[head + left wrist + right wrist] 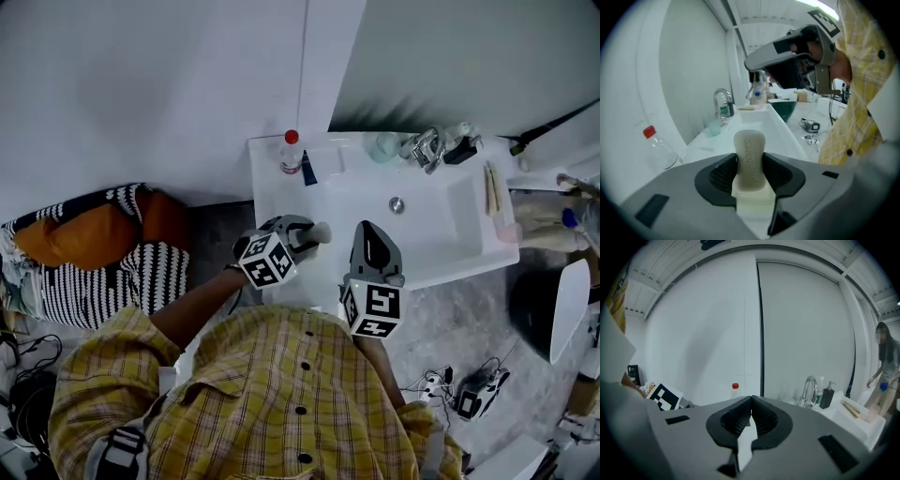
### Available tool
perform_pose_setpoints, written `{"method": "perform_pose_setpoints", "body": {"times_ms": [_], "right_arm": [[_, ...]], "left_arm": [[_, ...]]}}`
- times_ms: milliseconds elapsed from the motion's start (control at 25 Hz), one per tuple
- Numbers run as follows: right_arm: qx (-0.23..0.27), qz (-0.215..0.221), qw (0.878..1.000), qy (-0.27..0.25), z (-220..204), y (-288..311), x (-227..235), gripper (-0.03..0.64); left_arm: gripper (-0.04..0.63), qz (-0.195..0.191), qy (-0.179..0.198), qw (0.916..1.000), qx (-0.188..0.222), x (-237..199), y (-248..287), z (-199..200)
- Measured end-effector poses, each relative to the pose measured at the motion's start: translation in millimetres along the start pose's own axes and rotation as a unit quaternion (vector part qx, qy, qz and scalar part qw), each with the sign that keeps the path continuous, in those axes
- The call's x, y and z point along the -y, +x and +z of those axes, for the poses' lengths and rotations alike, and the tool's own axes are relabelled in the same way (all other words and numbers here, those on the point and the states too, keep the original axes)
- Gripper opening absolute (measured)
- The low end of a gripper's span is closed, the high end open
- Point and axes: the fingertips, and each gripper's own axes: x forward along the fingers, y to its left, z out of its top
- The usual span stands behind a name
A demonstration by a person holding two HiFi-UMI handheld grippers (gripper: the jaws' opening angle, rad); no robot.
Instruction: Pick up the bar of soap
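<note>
Soap shows in the head view as a pale stub poking out of the left gripper, which hangs over the front left corner of the sink. The bar is in the air, off the sink. The right gripper hangs just beside it, over the front rim. The basin holds nothing but its drain. A red-capped bottle stands at the back left corner, and a pale cup stands by the tap. What is in either cannot be told from here.

In the left gripper view the jaws stand wide and clamp the bar on its two broad faces. About half of it rises past the tips, standing on edge. The pick looks nearly done. What counts now, I judge, is an even squeeze. Soap is slick, and a harder pinch may shoot it forward out of the pads, while a slack one lets it slide down. A deeper seat would be safer, so the carry should be slow and free of sharp wrist turns. The bottle is clear and shows no liquid line. The cup looks empty, though that is not certain. A dark green bowl sits past the sink, its inside hidden.

In the right gripper view the jaws are closed tip to tip with nothing between them. Beyond them stands a dark dispenser next to the tap, too dark to show its fill.
</note>
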Motion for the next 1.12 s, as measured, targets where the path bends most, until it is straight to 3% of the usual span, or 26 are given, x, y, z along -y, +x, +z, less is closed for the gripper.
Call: {"method": "perform_pose_setpoints", "body": {"times_ms": [160, 320, 520, 680, 920, 1120], "right_arm": [[0.006, 0.008, 1.000, 0.003, 4.1, 2.3, -4.2, 0.018], [0.013, 0.015, 1.000, 0.005, 9.8, 6.8, -5.9, 0.020], [0.024, 0.024, 0.999, 0.002, 14.8, 9.2, -11.1, 0.019], [0.036, 0.034, 0.999, 0.001, 18.7, 9.9, -17.5, 0.020], [0.059, 0.041, 0.997, -0.008, 23.3, 6.3, -25.7, 0.020], [0.081, 0.045, 0.996, -0.004, 29.0, 1.6, -27.4, 0.020]], "left_arm": [[0.186, 0.085, -0.059, 0.9932, 0.052, -12.3, -24.9, 27.4], [0.186, 0.150, -0.099, 0.9780, 0.107, -26.4, -47.6, 57.6], [0.186, 0.242, -0.148, 0.9425, 0.176, -48.0, -85.9, 88.1], [0.186, 0.296, -0.160, 0.9161, 0.218, -53.2, -118.1, 109.6], [0.186, 0.310, -0.146, 0.9101, 0.233, -36.7, -133.7, 119.2], [0.186, 0.326, -0.165, 0.8986, 0.242, -38.7, -142.4, 117.2]]}}
